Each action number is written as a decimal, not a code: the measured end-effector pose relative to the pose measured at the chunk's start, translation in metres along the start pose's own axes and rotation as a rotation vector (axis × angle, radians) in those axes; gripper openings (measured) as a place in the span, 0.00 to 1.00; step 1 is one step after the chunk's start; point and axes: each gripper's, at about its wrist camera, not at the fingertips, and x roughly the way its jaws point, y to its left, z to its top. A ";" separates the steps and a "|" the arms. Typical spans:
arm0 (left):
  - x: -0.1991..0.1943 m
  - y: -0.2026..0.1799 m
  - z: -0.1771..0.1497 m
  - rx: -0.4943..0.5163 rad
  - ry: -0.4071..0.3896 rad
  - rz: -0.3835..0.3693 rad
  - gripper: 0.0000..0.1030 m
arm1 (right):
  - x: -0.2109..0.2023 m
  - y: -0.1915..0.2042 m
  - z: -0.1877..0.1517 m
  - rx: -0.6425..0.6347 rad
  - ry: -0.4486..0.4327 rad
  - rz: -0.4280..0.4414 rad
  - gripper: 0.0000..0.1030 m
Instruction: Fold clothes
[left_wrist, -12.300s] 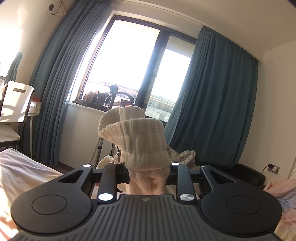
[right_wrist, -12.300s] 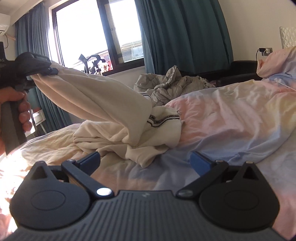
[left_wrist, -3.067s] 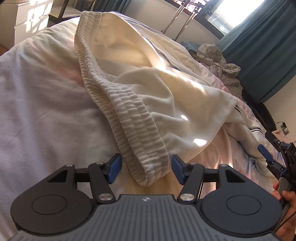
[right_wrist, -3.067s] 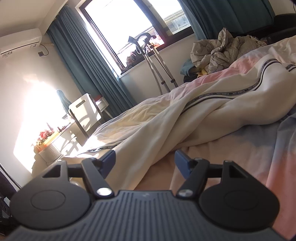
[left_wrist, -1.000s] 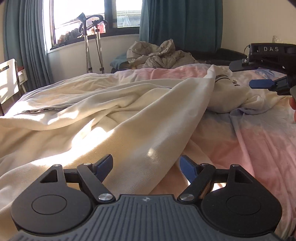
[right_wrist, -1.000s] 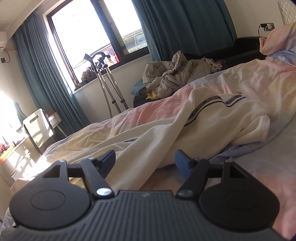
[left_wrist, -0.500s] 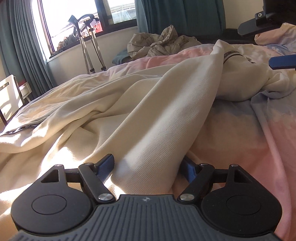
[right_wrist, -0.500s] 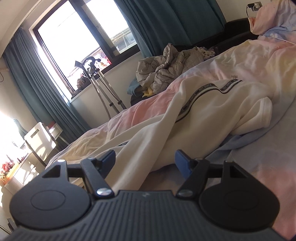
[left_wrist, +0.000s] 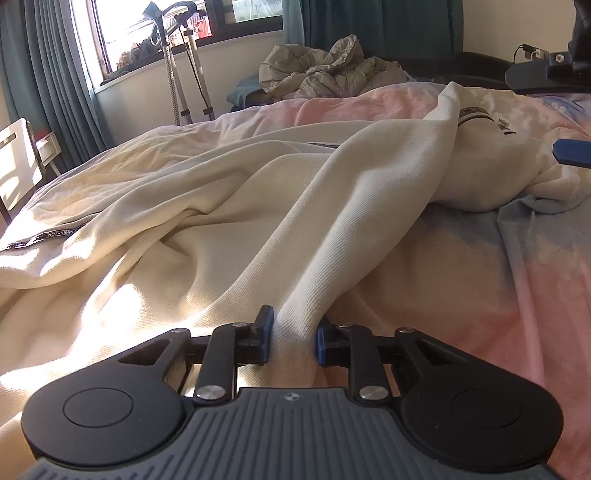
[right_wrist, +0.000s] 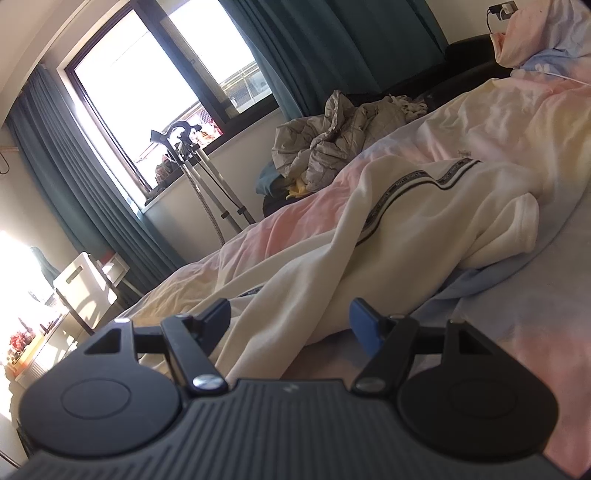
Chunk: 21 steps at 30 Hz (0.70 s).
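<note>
Cream trousers (left_wrist: 229, 206) with a black lettered side stripe lie spread along the bed; they also show in the right wrist view (right_wrist: 402, 236). My left gripper (left_wrist: 293, 334) is shut on a raised fold of the cream fabric near its edge, low on the bed. My right gripper (right_wrist: 290, 319) is open, its blue pads on either side of the cloth's near edge without pinching it. One blue pad and the black body of the right gripper (left_wrist: 570, 153) show at the right edge of the left wrist view, above the trouser leg end.
The pastel pink and blue bedsheet (left_wrist: 517, 266) covers the bed. A heap of grey bedding (left_wrist: 332, 70) lies beyond the far edge. Crutches (left_wrist: 181, 62) lean under the window. A white chair (right_wrist: 83, 284) stands at the left. A pillow (right_wrist: 543, 33) lies far right.
My left gripper has closed on the fold of cream fabric that lay between its open jaws. The right gripper has tilted and moved slightly, still open.
</note>
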 end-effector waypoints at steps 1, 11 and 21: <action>-0.008 0.001 0.000 0.001 -0.012 -0.011 0.15 | 0.000 -0.001 0.000 0.002 -0.001 0.000 0.70; -0.094 0.044 -0.047 -0.091 -0.126 -0.135 0.14 | 0.002 -0.015 0.007 0.055 -0.015 -0.014 0.70; -0.087 0.086 -0.079 -0.303 -0.164 -0.230 0.14 | 0.035 -0.088 0.041 0.178 -0.148 -0.238 0.70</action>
